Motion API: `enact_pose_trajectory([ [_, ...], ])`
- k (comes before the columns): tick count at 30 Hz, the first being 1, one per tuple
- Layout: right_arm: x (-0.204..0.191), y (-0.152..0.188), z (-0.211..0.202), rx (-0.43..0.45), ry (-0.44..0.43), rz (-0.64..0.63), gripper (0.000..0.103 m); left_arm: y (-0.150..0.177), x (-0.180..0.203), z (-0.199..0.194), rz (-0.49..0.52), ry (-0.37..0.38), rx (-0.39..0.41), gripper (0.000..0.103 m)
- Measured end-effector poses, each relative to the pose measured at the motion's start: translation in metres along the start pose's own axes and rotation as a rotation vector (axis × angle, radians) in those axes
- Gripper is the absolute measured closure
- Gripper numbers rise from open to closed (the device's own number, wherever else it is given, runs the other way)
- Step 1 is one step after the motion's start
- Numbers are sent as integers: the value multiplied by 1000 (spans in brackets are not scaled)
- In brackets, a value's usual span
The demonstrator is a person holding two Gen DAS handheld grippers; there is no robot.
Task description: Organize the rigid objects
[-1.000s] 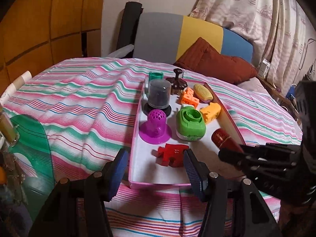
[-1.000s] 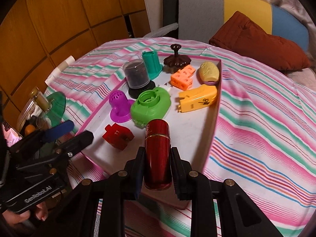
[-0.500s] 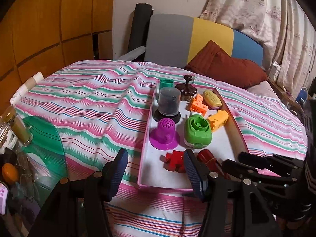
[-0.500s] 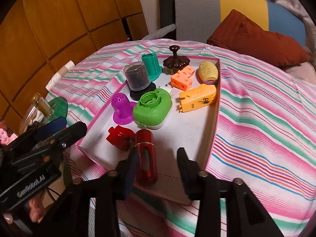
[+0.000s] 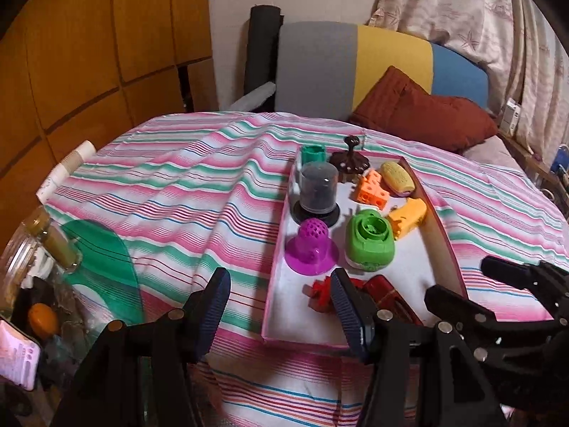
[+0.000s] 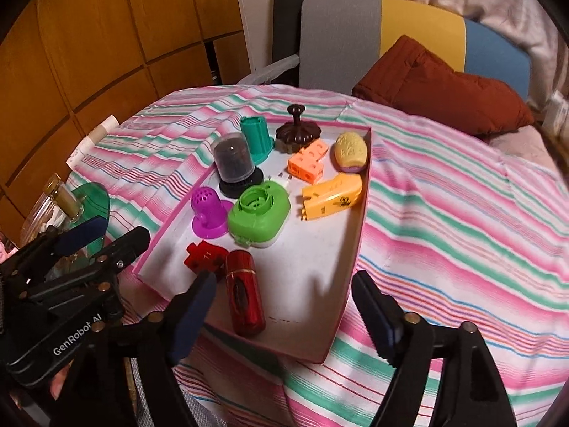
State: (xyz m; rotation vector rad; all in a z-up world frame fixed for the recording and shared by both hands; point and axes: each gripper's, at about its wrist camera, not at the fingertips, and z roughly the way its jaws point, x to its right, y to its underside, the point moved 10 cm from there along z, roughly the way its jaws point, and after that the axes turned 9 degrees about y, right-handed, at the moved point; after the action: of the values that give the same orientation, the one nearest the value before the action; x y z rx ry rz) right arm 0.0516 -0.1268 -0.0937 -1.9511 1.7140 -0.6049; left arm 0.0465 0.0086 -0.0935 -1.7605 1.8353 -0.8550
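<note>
Since a second ago your right tool (image 6: 281,306) has let go of the red metallic cylinder (image 6: 244,293), which now lies on its side on the white floor of the pink-rimmed tray (image 6: 352,245), low and left of centre in the right wrist view. Both fingers of that tool stand wide apart, released, with the cylinder between and just ahead of them, untouched. Touching the cylinder's far end is the red puzzle-shaped block (image 6: 204,257). Further up the tray sit the green round-topped case (image 6: 259,213), the purple perforated dome (image 6: 208,210), the clear-domed black holder (image 6: 234,165), the teal cup (image 6: 256,138), the brown knobbed lid (image 6: 298,134), the orange cheese block (image 6: 307,162), the yellow oval piece (image 6: 350,151) and the yellow-orange wedge (image 6: 332,197). Your left tool (image 5: 279,306) is also spread open and empty, hovering over the striped cloth (image 5: 177,192) at the tray's near left corner in the left wrist view.
</note>
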Motion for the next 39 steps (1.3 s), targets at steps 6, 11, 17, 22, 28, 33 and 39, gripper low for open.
enact_pose_trajectory([
  [6, -1, -13, -9, 10, 33, 8, 5, -7, -11, -8, -28, -41, 8, 44],
  [11, 0, -23, -16, 24, 59, 30, 0, -13, -19, -14, -30, -78, 3, 44],
  [17, 9, -31, -16, 27, 129, 52, 0, -18, -25, -20, -24, -106, -1, 44],
  [22, 18, -32, -12, 8, 151, 91, 0, -19, -25, -21, -7, -133, -1, 44],
  [28, 25, -35, -16, 21, 168, 119, 0, -19, -18, -17, -10, -91, -30, 44],
  [33, 25, -39, -16, 20, 183, 116, 0, -18, -13, -13, -11, -70, -45, 44],
  [39, 24, -43, -17, 31, 191, 106, 0, -17, -12, -11, -24, -52, -62, 44],
])
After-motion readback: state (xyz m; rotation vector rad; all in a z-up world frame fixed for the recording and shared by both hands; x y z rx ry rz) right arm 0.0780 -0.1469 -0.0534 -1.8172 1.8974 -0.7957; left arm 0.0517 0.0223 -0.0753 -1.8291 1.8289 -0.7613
